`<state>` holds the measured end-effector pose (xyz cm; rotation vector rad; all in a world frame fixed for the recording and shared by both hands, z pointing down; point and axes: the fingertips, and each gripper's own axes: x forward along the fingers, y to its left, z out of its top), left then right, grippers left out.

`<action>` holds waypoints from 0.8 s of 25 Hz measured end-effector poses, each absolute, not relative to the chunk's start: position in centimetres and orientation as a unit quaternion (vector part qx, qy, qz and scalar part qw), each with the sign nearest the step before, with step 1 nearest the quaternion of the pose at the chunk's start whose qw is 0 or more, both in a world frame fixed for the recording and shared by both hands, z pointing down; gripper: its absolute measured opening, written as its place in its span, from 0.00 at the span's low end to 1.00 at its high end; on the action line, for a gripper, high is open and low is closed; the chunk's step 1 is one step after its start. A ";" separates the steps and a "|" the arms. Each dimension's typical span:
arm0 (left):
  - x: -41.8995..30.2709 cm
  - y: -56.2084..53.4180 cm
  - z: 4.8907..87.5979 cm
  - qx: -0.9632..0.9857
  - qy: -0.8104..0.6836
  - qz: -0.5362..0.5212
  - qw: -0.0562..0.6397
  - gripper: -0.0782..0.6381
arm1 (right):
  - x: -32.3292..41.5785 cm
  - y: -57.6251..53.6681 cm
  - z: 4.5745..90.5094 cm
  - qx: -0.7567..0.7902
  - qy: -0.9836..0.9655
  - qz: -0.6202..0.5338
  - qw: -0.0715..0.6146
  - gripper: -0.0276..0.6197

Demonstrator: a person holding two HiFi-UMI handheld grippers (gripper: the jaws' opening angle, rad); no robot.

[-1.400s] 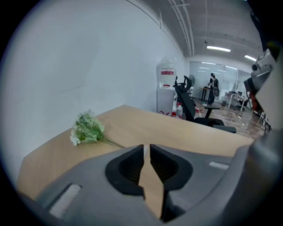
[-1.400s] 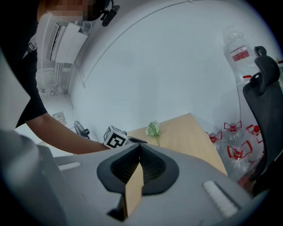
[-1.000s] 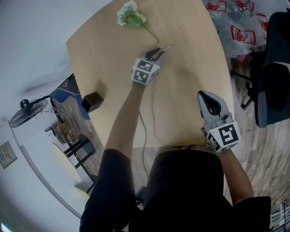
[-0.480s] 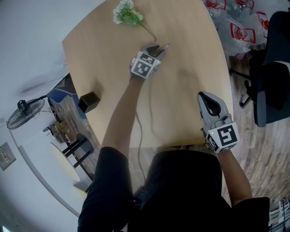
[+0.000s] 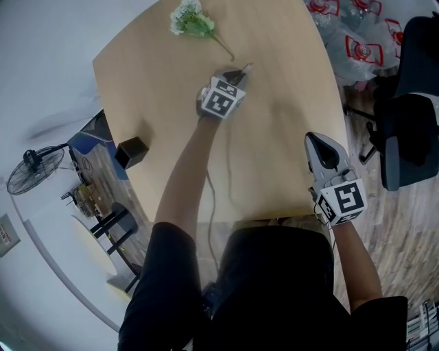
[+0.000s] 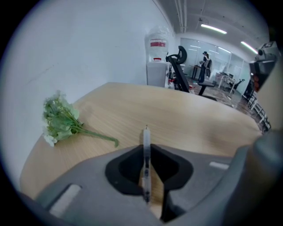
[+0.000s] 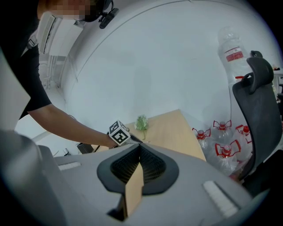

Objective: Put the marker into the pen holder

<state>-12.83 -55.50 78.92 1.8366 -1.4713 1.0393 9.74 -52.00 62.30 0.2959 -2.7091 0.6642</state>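
Note:
On the tan table (image 5: 288, 82), my left gripper (image 5: 237, 71) is reached far out near the back. Its jaws are closing on a slim pale marker (image 5: 245, 67), whose tip pokes out past them. In the left gripper view the marker (image 6: 146, 145) stands between the two fingertips of the left gripper (image 6: 146, 155), and both pads touch it. The black pen holder (image 5: 132, 152) sits at the table's left edge, well away from both grippers. My right gripper (image 5: 320, 141) hovers over the table's near right part, shut with nothing in it, and its fingertips (image 7: 139, 148) meet.
A small bunch of green and white flowers (image 5: 193, 20) lies at the table's far end, just left of the marker (image 6: 59, 120). Water bottles (image 5: 357, 41) and a black office chair (image 5: 411, 116) stand on the floor to the right.
The left gripper's jaws, open around the marker before, have come together on it. The right gripper has drifted slightly to the right.

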 end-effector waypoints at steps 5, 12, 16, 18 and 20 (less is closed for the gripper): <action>-13.5 -53.7 76.4 0.670 -0.594 0.348 0.277 0.18 | 10.7 -51.6 61.3 0.102 -0.953 0.230 0.167 0.05; -14.3 -48.4 68.5 0.638 -0.665 0.279 0.270 0.18 | 9.9 -49.1 58.7 0.077 -0.959 0.210 0.176 0.05; -14.3 -43.0 63.7 0.615 -0.708 0.232 0.260 0.18 | 9.1 -46.3 56.3 0.059 -0.963 0.196 0.174 0.05; -14.1 -40.4 61.1 0.608 -0.727 0.202 0.249 0.18 | 8.5 -44.5 55.1 0.051 -0.965 0.191 0.173 0.05; -14.1 -38.2 58.4 0.601 -0.748 0.156 0.235 0.18 | 7.7 -42.6 54.5 0.039 -0.967 0.182 0.175 0.05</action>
